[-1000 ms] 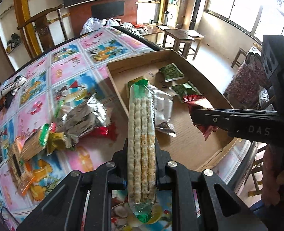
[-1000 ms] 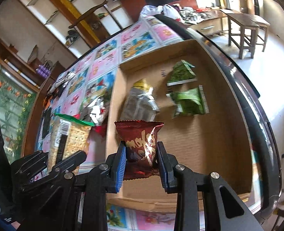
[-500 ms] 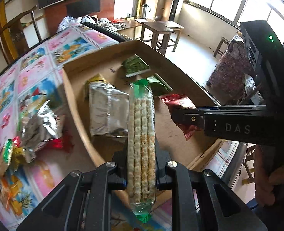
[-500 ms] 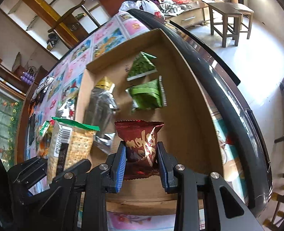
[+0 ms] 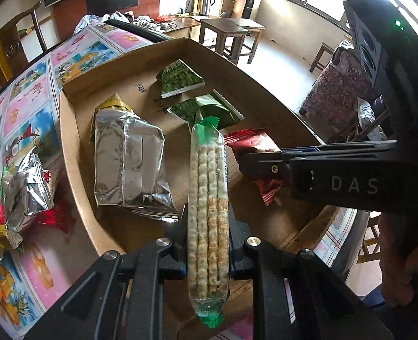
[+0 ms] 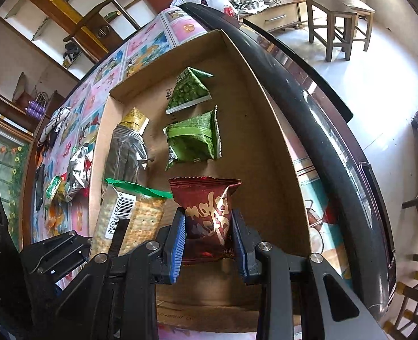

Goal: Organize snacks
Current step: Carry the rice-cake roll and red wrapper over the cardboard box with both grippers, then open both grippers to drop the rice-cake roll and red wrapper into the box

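Carrying two snacks over the box [image 6: 265, 119] at once, the drop-off step by the look of it. Left gripper [image 5: 207, 250] clamping the crackers [image 5: 209, 198] edge-on near the pack's lower half; right gripper [image 6: 209, 243] pinching the red pack [image 6: 209, 215] across its lower part. Hanging both above the near end of the box, neither one touching the cardboard floor, as far as the fisheye lets on.

Lying already inside: a silver bag [image 5: 128, 164] along the left wall and two green packs [image 6: 193, 138], one behind the other, further back. Waiting outside on the tablecloth [image 5: 30, 107], a small heap of foil snacks [image 5: 25, 192].

Pointing the crackers' long axis away from the camera, green-sealed end toward the green packs, running roughly along the box's length. Standing the red pack upright between the blue pads [image 6: 177, 243], crimped top edge up and forward.

Calling next, probably, for lowering each into the bare near stretch of floor, crackers beside the silver bag, then letting go.
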A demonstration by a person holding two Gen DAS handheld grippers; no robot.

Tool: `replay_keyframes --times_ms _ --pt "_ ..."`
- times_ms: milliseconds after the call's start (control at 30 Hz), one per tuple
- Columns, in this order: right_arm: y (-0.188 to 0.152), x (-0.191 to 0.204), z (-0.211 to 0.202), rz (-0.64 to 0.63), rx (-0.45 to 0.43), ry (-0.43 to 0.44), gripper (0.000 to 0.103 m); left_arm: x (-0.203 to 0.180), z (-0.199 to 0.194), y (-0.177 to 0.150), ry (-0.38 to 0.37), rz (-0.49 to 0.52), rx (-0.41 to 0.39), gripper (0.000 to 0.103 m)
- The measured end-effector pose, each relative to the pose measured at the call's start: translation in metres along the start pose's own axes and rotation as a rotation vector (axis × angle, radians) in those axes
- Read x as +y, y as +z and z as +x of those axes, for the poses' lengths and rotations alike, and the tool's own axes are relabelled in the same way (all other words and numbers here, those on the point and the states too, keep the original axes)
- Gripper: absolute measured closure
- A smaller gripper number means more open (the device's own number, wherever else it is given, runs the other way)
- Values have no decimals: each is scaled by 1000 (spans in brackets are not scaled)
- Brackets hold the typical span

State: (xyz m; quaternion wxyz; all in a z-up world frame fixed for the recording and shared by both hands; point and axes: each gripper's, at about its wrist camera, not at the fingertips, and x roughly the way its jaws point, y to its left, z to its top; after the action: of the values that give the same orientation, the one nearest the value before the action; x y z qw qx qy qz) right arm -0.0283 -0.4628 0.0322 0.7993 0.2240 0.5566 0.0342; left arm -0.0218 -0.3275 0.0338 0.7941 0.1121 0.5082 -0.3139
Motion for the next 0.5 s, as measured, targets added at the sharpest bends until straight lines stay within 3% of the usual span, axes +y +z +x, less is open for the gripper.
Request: replay_keyframes --times_ms 367,500 --pt "2 3 6 -15 16 1 69 -4 0 0 11 16 -2 84" --pt "2 4 4 -17 4 -8 69 -6 -5 0 11 28 -15 75"
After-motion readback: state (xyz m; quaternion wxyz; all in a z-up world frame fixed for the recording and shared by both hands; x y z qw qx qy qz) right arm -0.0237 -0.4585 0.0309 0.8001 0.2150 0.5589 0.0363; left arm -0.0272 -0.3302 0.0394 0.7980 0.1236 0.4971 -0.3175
